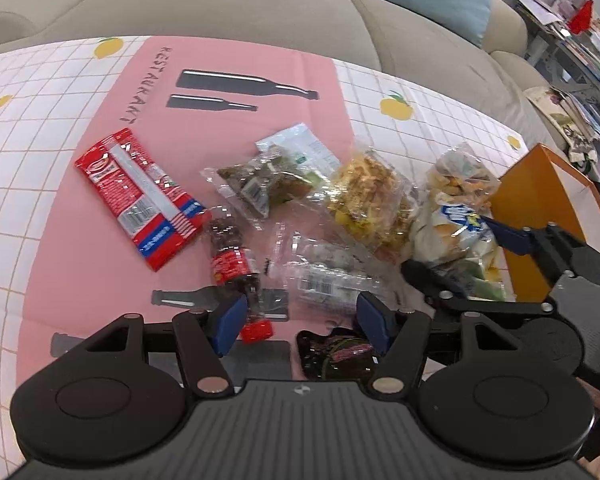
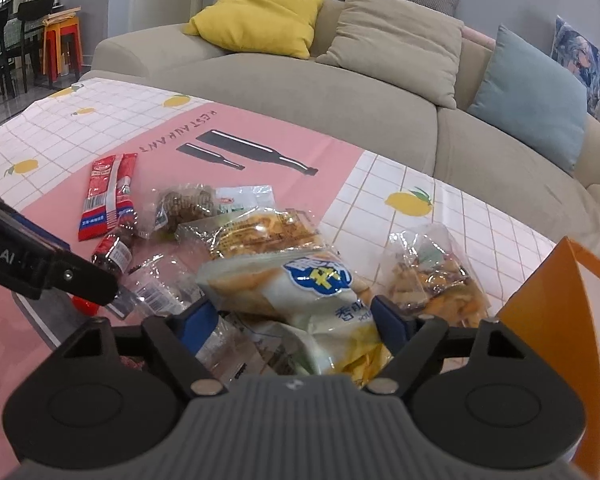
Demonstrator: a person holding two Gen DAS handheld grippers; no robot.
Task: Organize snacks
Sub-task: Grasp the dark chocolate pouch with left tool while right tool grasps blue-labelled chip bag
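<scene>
Snacks lie in a heap on a pink mat (image 1: 100, 248). A red packet (image 1: 140, 196) lies at the left and a small cola bottle (image 1: 234, 264) beside it. Clear bags of dark snacks (image 1: 260, 180) and yellow chips (image 1: 368, 196) lie in the middle. A white chip bag with a blue logo (image 2: 320, 292) lies between the open fingers of my right gripper (image 2: 296, 320); whether they touch it I cannot tell. My left gripper (image 1: 300, 320) is open over a clear wrapper (image 1: 324, 276), next to the bottle's red cap.
An orange box (image 1: 548, 208) stands at the right table edge, also seen in the right wrist view (image 2: 552, 320). A clear bag of mixed crackers (image 2: 432, 276) lies next to it. A beige sofa (image 2: 300, 92) with cushions runs behind the table.
</scene>
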